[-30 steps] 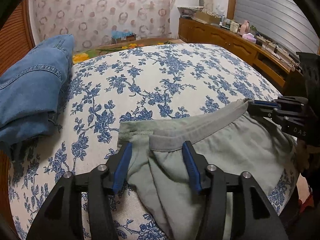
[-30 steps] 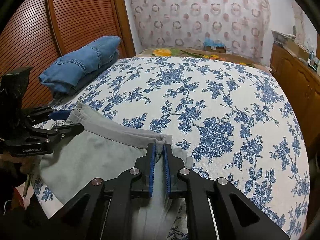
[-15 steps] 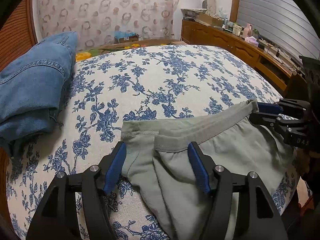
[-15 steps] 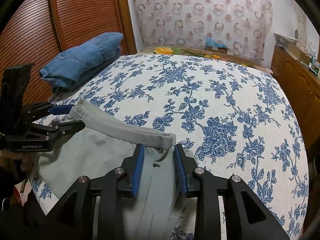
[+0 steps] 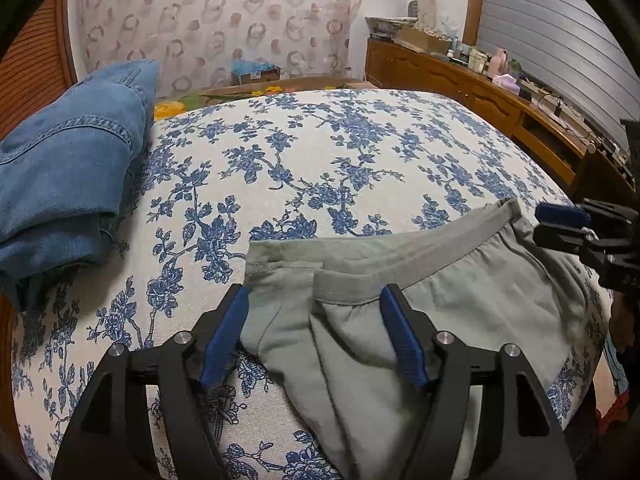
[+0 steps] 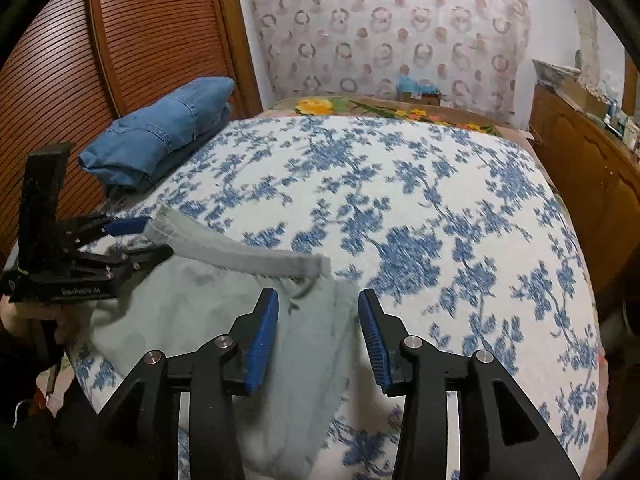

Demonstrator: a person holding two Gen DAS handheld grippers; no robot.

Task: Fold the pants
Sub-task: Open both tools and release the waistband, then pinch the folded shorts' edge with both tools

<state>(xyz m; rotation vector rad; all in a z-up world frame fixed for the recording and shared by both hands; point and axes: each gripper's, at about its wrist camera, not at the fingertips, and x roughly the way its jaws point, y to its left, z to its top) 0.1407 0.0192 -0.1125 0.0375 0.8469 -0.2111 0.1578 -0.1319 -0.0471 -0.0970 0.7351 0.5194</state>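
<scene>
Grey-green pants (image 5: pixel 460 304) lie at the near edge of the bed, waistband (image 5: pixel 400 264) facing away from me. My left gripper (image 5: pixel 314 292) straddles the waistband's left corner, its jaws opening; the blue pads (image 5: pixel 224 336) stand clear of the cloth. In the right wrist view the pants (image 6: pixel 192 312) lie flat, and my right gripper (image 6: pixel 318 296) hovers over the waistband's right end (image 6: pixel 308 266), jaws opening and pressing on nothing. Each gripper shows in the other's view: the right gripper (image 5: pixel 560 224) at the far right, the left gripper (image 6: pixel 144 240) at the far left.
Folded blue jeans (image 5: pixel 68 152) (image 6: pixel 160 128) sit at the bed's left side by slatted wooden doors (image 6: pixel 120 40). The blue floral bedcover (image 5: pixel 320 152) stretches away. A cluttered wooden sideboard (image 5: pixel 460 80) runs along the right. A small box (image 6: pixel 420 92) stands at the far end.
My right gripper, shut on the waistband corner a second ago, has opened and let it go. The left jaws have spread wider. The pants have settled flat on the bed.
</scene>
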